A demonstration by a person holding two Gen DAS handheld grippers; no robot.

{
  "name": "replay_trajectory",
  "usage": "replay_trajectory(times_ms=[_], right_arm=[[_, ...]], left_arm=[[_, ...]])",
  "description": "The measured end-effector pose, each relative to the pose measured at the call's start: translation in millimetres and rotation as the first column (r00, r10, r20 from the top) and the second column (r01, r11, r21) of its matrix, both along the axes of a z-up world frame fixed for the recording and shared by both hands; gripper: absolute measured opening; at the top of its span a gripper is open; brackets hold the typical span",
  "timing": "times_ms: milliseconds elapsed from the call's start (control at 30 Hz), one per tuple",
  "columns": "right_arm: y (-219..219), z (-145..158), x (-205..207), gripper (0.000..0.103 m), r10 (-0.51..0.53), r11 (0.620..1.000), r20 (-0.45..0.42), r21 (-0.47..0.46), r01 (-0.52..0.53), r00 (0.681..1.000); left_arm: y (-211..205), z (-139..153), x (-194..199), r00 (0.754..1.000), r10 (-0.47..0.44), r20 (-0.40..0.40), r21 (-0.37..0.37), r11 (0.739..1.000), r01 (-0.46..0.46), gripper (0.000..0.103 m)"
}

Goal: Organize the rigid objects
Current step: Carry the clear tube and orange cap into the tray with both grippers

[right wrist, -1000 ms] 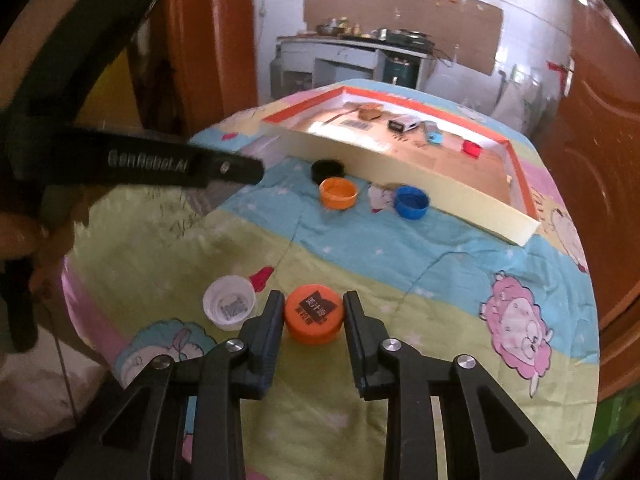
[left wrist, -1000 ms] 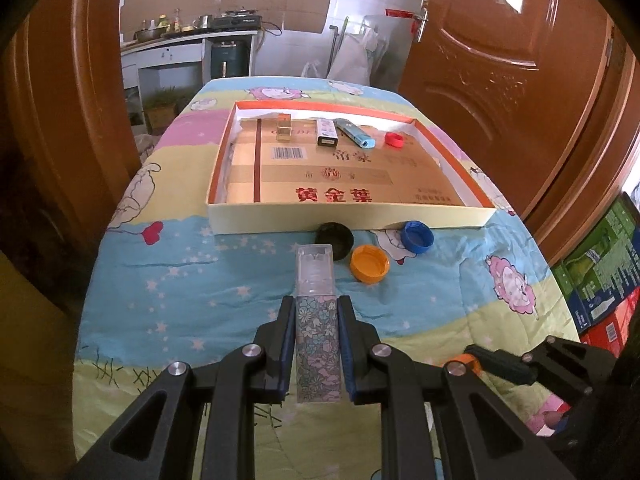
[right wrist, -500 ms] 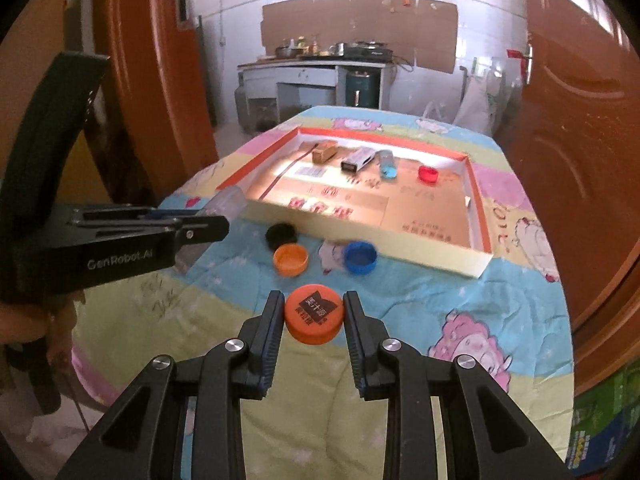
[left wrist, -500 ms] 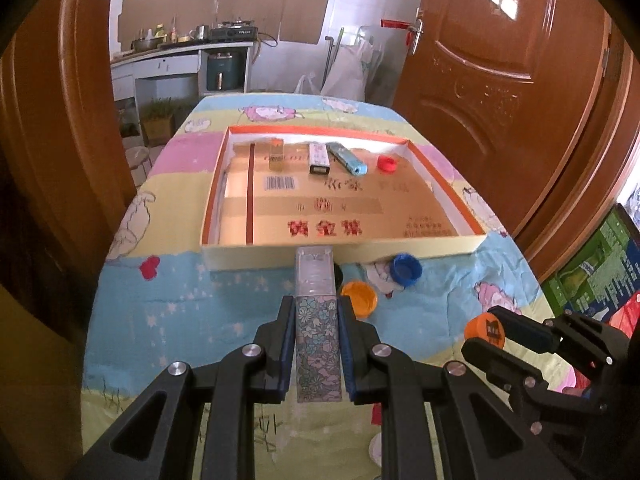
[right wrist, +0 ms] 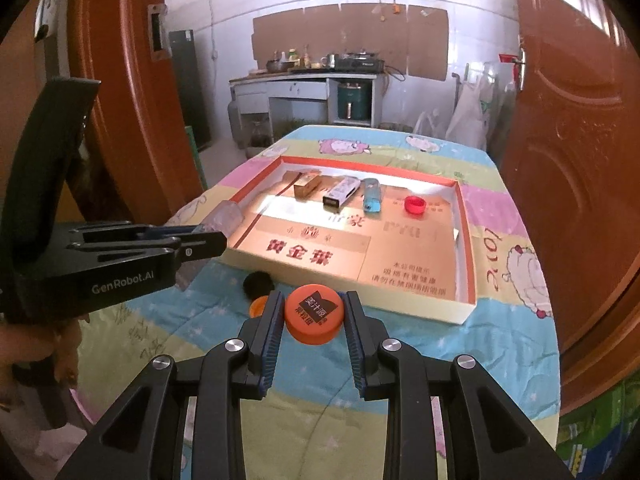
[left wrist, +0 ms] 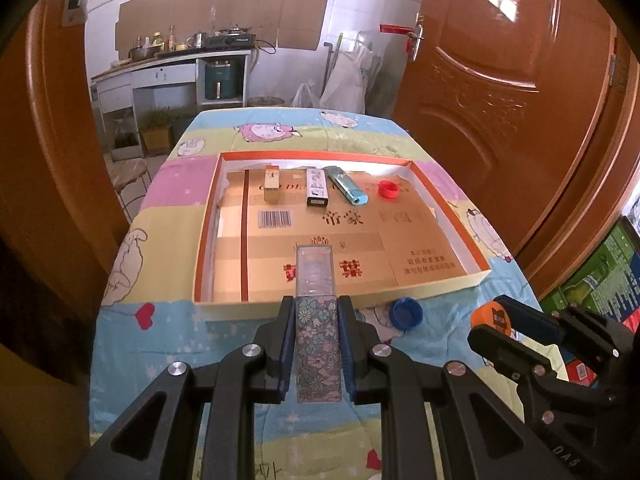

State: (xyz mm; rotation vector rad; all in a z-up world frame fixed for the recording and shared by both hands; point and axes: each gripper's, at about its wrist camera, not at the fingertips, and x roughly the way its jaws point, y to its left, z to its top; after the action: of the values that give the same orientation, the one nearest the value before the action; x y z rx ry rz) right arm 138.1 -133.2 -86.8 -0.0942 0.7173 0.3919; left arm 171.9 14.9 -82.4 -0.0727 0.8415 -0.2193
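Note:
My left gripper [left wrist: 316, 312] is shut on a long flat box with a flower print and a clear end [left wrist: 317, 332], held in the air over the near wall of the shallow cardboard tray [left wrist: 440, 288]. My right gripper [right wrist: 313, 312] is shut on an orange bottle cap [right wrist: 313, 314], held above the table in front of the tray [right wrist: 424, 312]. The tray holds a small tan box [left wrist: 272, 184], a black and white box [left wrist: 317, 188], a blue lighter [left wrist: 346, 185] and a red cap [left wrist: 389, 190].
A blue cap [left wrist: 407, 314] lies on the patterned cloth by the tray's near wall. A black cap [right wrist: 258, 282] and another orange cap [right wrist: 258, 306] lie near it. Brown doors stand on both sides of the table. A kitchen counter is at the back.
Both grippers have risen and moved forward toward the tray with their objects. The flower-print box now reaches over the tray's near wall.

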Motion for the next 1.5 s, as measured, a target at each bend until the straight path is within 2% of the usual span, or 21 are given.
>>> replay_trajectory(times_ms=[567, 1500], right_arm=[[-8.6, 4.4, 45.0, 0.031, -0.021, 0.999, -0.005, 0.027, 0.021, 1.0], [-38.0, 0.6, 124.0, 0.031, -0.093, 0.993, -0.015, 0.07, 0.093, 0.996]], left_arm=[[0.7, 4.8, 41.9, 1.0, 0.02, -0.002, 0.011, 1.0, -0.02, 0.02], [4.4, -4.8, 107.3, 0.999, 0.046, -0.026, 0.034, 0.998, -0.046, 0.021]])
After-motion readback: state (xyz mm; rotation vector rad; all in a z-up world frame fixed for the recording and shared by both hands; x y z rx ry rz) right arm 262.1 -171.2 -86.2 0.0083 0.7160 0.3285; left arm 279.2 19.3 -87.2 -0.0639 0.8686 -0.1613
